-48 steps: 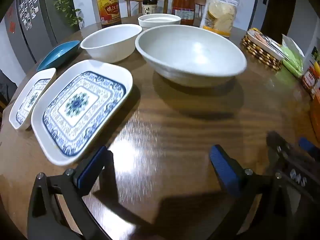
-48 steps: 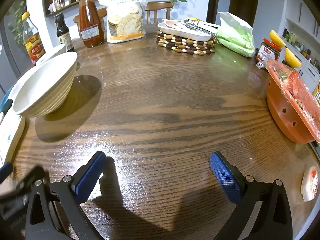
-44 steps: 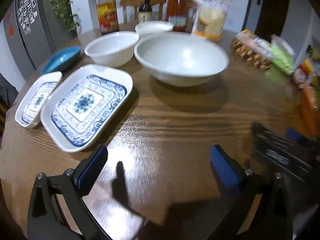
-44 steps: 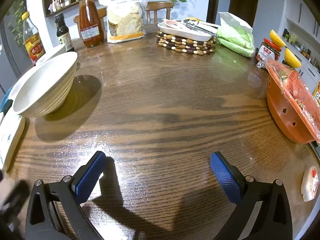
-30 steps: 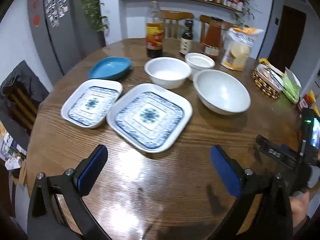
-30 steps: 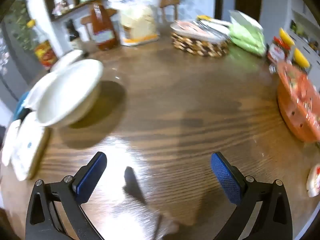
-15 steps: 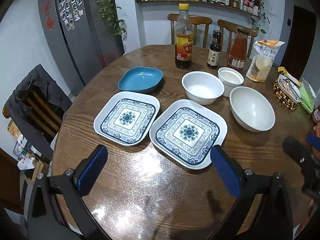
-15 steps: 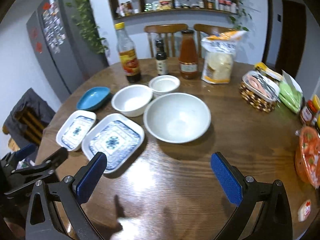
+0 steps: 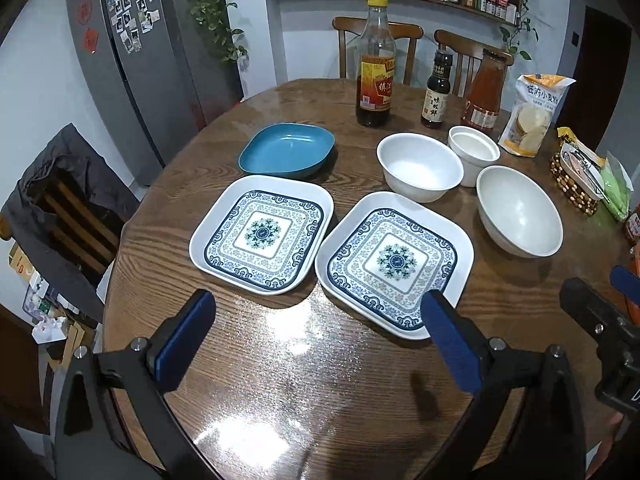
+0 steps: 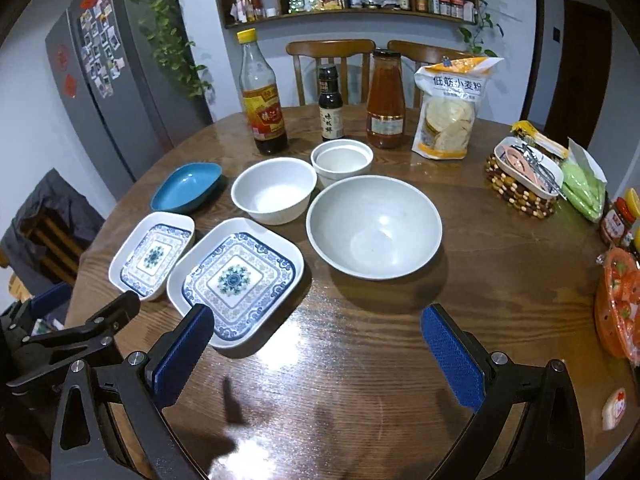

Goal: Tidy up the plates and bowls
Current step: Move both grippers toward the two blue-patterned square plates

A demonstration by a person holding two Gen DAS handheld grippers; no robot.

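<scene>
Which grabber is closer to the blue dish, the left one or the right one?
Left. The left gripper hovers over the near table edge on the blue dish's side, in front of the two patterned plates. The right gripper hovers farther right, before the big white bowl.

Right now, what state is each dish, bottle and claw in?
left claw: open, holding nothing
right claw: open, holding nothing
two patterned square plates: side by side, unstacked, empty
blue dish: empty
three white bowls: upright, unstacked, empty
vinegar bottle: capped, upright
</scene>
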